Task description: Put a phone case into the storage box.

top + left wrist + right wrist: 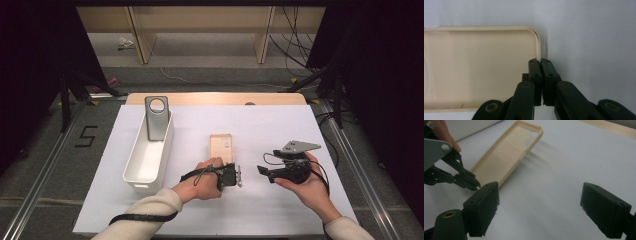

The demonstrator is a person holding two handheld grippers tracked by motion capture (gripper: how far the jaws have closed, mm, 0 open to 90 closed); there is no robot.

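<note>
A beige phone case (221, 146) lies open side up on the white table cover, near its middle. My left gripper (232, 165) comes at it from the near side and is shut on the case's raised rim at its near right corner. In the left gripper view the two jaws (540, 61) press together on that thin rim of the case (479, 70). My right gripper (266, 165) is held just right of the case, above the cover, jaws open with nothing between them (539, 192). Its view shows the case (509, 152) and the left gripper's fingertips (475, 185) at the case's corner.
A long white bin (131, 165) stands at the left of the cover, with a grey phone case (156, 117) leaning upright at its far end. The cover (280, 125) lies on a wooden table. Beyond it are floor cables and wooden shelving.
</note>
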